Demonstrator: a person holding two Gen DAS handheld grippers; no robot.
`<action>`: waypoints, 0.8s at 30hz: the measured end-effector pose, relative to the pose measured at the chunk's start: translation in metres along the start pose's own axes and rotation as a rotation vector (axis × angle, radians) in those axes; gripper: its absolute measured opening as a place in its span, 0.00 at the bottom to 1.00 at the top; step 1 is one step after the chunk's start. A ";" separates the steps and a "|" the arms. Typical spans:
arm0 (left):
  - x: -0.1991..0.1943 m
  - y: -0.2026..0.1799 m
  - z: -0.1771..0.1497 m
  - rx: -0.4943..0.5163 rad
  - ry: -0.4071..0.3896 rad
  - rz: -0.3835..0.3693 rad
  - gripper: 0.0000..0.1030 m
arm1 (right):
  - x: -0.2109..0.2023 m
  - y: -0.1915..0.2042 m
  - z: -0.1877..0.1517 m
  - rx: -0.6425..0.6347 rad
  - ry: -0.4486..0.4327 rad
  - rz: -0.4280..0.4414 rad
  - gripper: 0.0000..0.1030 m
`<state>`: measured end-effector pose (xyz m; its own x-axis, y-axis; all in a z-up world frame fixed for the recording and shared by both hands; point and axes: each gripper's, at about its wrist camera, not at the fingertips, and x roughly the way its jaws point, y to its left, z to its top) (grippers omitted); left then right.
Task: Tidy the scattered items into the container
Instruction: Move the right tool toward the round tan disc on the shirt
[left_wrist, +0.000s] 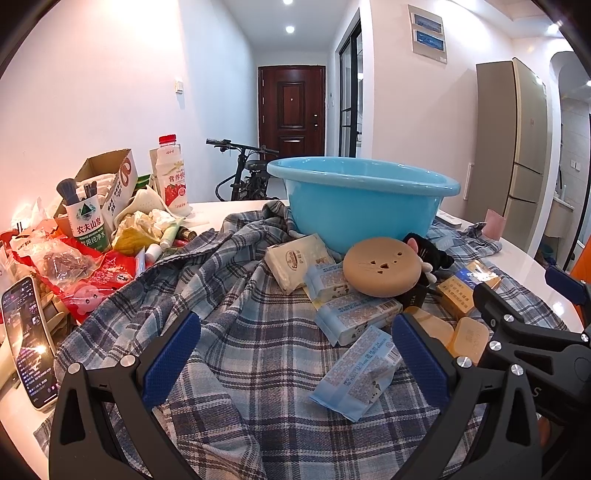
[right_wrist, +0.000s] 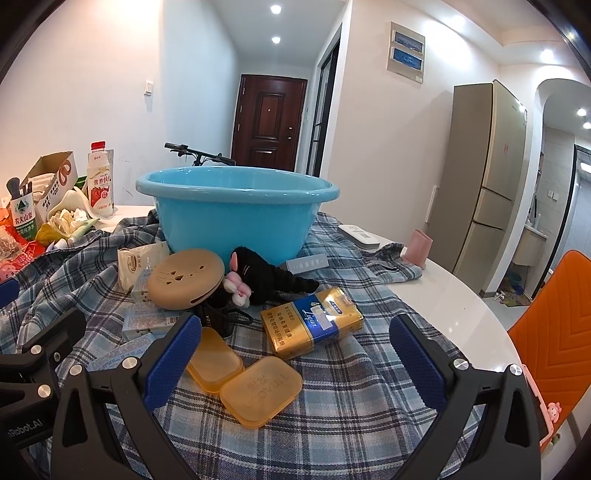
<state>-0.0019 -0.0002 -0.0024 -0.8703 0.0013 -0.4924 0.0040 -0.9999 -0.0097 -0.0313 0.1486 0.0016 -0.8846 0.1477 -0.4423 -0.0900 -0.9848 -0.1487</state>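
A light blue plastic basin (left_wrist: 362, 206) (right_wrist: 236, 218) stands on a plaid cloth at the back. In front of it lie a tan round case (left_wrist: 382, 267) (right_wrist: 186, 278), a black plush toy (right_wrist: 266, 273), a gold box (right_wrist: 312, 326), two amber soap boxes (right_wrist: 260, 391), a white tissue pack (left_wrist: 295, 264) and several pale blue packets (left_wrist: 356, 319). My left gripper (left_wrist: 295, 354) hangs open over the cloth, with a blue packet (left_wrist: 362, 376) just ahead of its right finger. My right gripper (right_wrist: 295, 358) is open too, above the amber boxes. Neither holds anything.
The plaid cloth (left_wrist: 240, 295) covers a white round table (right_wrist: 454, 306). At the left lies clutter: a phone (left_wrist: 27, 339), a red snack bag (left_wrist: 92, 273), a cut water bottle (left_wrist: 88, 221), a carton, a drink bottle (left_wrist: 171, 177). A pink cup (right_wrist: 417, 247) and an orange chair (right_wrist: 554, 321) are at the right.
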 end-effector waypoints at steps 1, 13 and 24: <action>0.000 0.000 0.000 0.001 0.000 0.000 1.00 | 0.001 0.000 0.000 0.000 0.005 0.002 1.00; 0.000 0.013 0.000 -0.060 0.011 0.000 1.00 | 0.031 0.034 0.000 -0.194 0.159 0.058 1.00; 0.001 0.043 -0.004 -0.213 0.012 -0.018 1.00 | 0.039 0.069 0.037 -0.436 0.071 0.239 1.00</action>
<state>-0.0007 -0.0436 -0.0068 -0.8655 0.0203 -0.5006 0.0939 -0.9749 -0.2019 -0.0887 0.0829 0.0073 -0.8223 -0.0567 -0.5662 0.3247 -0.8639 -0.3850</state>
